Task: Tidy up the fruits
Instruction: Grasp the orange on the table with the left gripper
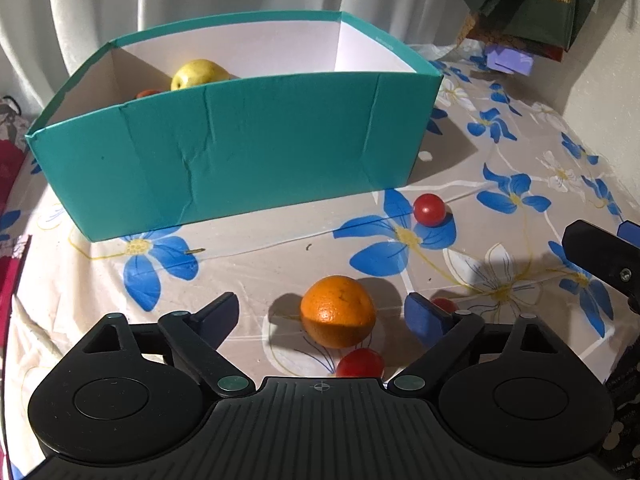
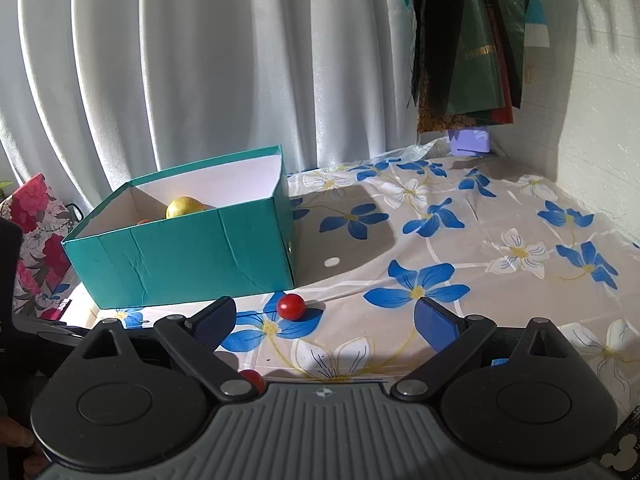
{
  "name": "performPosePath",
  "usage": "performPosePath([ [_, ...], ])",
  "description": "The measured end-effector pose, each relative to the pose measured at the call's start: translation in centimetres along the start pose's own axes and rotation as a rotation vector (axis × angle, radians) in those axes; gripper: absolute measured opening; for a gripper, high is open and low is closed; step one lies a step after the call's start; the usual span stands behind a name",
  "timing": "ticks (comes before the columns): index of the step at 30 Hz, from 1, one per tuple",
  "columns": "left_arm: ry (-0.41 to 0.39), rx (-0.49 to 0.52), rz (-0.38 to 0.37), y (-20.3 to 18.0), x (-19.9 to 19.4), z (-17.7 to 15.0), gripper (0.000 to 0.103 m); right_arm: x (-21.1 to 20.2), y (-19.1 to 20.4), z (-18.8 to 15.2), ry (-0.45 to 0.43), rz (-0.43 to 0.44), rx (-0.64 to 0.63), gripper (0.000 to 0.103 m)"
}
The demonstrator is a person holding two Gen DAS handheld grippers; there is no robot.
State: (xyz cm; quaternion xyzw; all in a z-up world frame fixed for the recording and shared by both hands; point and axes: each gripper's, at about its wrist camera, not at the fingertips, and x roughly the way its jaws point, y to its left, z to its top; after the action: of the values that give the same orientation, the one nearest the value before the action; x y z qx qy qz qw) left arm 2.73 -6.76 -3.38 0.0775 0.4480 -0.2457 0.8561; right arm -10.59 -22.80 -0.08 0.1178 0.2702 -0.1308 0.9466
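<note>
An orange (image 1: 338,311) lies on the flowered tablecloth between the wide-apart fingers of my left gripper (image 1: 320,312), which is open and touches nothing. A red cherry tomato (image 1: 359,363) sits just below the orange, a second (image 1: 429,209) lies farther off near the teal box (image 1: 240,152), and a third (image 1: 444,304) peeks from behind the right finger. Inside the box are a yellow pear (image 1: 199,74) and something orange-red, mostly hidden. In the right wrist view my right gripper (image 2: 326,318) is open over the cloth, with a red tomato (image 2: 291,307) ahead of it beside the teal box (image 2: 192,264).
White curtains hang behind the table. Dark bags (image 2: 472,40) hang at the back right above a small purple box (image 2: 469,141). A wall borders the table on the right. A floral pink bag (image 2: 34,236) stands left of the box. The right gripper's tip (image 1: 600,260) enters the left wrist view.
</note>
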Motion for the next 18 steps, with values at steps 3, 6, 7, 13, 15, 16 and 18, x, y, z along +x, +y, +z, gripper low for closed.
performPosePath([
  [3,0.030,-0.015,-0.002,0.1,0.8,0.1,0.085,0.3,-0.4,-0.2,0.009,0.001,0.007,0.096],
  [6,0.044,-0.022,-0.011,0.0,1.3,0.2,0.080,0.5,-0.8,-0.3,0.015,0.000,0.014,0.096],
  [7,0.048,-0.022,-0.009,0.0,1.4,0.3,0.079,0.6,-1.0,-0.3,0.016,0.000,0.018,0.096],
  [13,0.074,-0.028,-0.011,-0.3,1.8,0.6,0.075,1.2,-1.3,-0.1,0.020,0.008,0.026,0.096],
  [15,0.078,-0.024,-0.005,-0.6,1.8,0.7,0.072,1.4,-1.4,0.0,0.024,0.011,0.028,0.096],
  [16,0.079,-0.016,0.002,-0.7,1.9,0.7,0.070,1.6,-1.4,0.0,0.027,0.011,0.030,0.096],
  [18,0.081,-0.003,0.006,-1.0,2.0,0.8,0.070,1.9,-1.5,0.0,0.031,0.014,0.033,0.096],
])
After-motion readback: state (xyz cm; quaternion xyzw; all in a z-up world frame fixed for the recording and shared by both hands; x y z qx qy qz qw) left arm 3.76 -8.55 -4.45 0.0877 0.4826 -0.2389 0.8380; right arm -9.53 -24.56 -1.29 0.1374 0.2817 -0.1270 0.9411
